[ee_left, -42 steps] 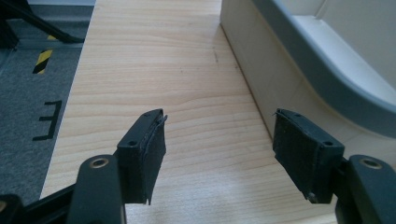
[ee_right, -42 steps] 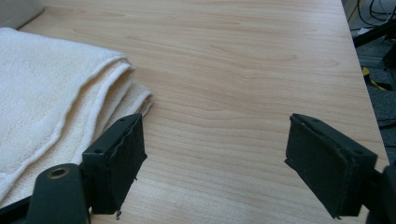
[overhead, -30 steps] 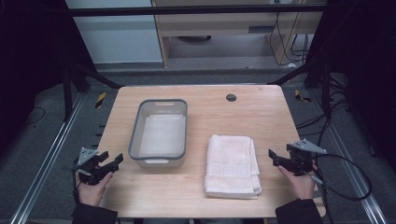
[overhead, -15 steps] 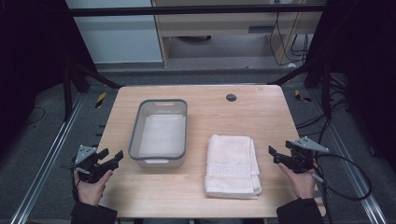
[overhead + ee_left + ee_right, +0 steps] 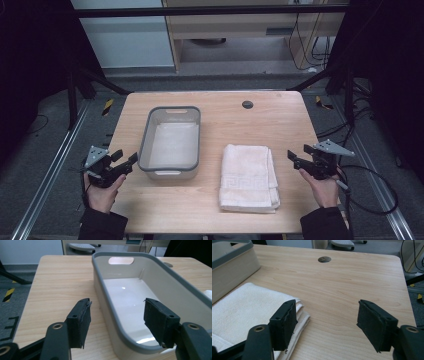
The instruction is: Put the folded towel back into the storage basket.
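Both tongs raised, narrowing; towel between.

The right claw, its jaws just closing with nothing between them, hovers over the light wooden table; a folded cream towel lies at nine o'clock.

You work at a light wooden table with a round cable hole. Grey floor surrounds it, with metal rails and a pale cabinet beyond.
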Demonstrator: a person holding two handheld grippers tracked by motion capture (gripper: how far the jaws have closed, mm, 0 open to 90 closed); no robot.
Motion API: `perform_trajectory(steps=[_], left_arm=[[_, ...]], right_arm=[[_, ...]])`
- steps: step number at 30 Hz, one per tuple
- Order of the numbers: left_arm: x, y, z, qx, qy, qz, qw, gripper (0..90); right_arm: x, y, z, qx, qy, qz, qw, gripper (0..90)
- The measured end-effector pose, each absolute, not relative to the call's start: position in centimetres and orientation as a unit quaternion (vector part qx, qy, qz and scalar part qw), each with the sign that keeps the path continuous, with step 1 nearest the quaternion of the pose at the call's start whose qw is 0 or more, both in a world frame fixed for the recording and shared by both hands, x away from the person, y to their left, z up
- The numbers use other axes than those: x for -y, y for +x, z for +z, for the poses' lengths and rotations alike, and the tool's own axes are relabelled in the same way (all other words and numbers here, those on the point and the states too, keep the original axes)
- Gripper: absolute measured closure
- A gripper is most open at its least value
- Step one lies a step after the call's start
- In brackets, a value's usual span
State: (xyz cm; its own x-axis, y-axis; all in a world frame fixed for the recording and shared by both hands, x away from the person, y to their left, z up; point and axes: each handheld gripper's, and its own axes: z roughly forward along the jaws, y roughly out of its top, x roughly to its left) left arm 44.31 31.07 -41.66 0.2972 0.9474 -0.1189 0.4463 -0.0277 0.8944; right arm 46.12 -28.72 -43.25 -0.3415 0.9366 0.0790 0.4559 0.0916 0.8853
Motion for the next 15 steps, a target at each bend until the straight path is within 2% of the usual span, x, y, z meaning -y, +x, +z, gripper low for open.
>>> perform_trajectory(steps=[15], left_arm=[[-27.2,44.9,-39.9,-0.488,0.681,0.268,0.475,41.8]], right_arm=[[28.2,46.8,-41.5,-0.684,0.499,0.462,0.264,42.2]])
